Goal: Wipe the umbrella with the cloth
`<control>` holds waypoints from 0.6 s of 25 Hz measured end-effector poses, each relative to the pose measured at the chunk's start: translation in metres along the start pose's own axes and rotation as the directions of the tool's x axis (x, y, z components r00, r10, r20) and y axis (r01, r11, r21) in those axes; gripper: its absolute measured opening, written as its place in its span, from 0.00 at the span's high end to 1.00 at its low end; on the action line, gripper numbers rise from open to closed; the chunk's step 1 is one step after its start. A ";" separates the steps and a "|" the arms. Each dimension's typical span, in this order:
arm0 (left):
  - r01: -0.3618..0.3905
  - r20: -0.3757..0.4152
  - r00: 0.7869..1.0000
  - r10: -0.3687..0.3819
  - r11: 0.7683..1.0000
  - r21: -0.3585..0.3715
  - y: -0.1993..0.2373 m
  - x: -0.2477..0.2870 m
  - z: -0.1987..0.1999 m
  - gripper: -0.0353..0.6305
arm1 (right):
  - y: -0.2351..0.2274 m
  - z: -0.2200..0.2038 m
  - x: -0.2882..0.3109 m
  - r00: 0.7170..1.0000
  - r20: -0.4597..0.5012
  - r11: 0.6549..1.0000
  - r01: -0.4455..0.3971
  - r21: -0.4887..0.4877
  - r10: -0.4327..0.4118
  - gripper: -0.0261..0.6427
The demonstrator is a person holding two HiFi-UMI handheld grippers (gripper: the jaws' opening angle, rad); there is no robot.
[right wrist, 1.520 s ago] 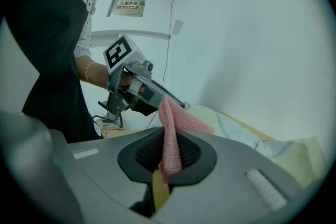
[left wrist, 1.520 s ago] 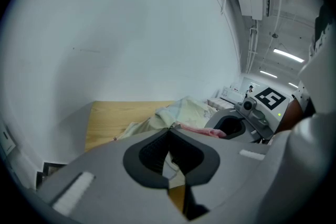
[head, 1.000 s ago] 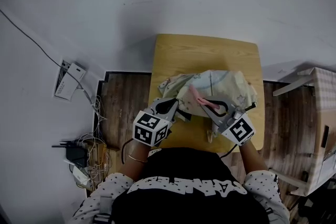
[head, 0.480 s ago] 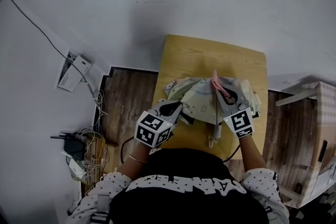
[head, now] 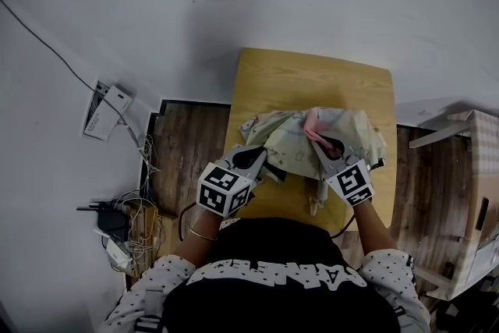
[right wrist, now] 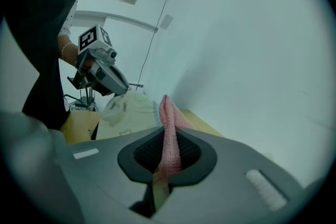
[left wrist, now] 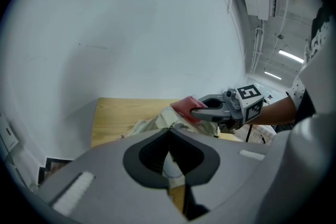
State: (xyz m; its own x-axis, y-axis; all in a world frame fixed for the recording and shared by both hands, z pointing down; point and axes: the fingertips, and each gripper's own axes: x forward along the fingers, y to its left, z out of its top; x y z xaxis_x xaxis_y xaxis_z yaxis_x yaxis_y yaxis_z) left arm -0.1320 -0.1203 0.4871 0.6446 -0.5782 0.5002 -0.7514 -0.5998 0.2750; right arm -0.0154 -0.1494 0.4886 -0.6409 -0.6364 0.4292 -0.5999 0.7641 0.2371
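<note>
The right claw [head: 316, 139], clamped on the pink cloth [head: 310, 123], sits atop the crumpled umbrella [head: 355, 129], whose fabric spreads left-right across the counter [head: 312, 74]. The left claw [head: 261, 157] pinches its near-left edge, so wiping likely runs sideways.

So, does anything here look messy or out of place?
Only mildly: the umbrella lies with its pale canopy bunched on the small table, and a tangle of cables sits on the floor at left.

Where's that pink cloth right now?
The pink cloth is pinched in the right claw, right of centre in the head view, lying on the pale umbrella on the wooden table.
</note>
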 end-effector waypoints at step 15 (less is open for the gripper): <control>0.015 -0.001 1.000 -0.015 1.000 0.000 0.001 -0.001 -0.002 0.94 | 0.050 -0.019 -0.012 0.994 -0.055 0.996 -0.091 -0.006 0.090 0.91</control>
State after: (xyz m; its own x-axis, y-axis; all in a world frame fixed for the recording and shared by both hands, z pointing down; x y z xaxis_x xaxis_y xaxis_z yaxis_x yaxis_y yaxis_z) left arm -0.1335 -0.1193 0.4882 0.6556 -0.5684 0.4971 -0.7416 -0.6085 0.2822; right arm -0.0284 -0.1015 0.5112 -0.6649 -0.5582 0.4963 -0.5365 0.8192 0.2027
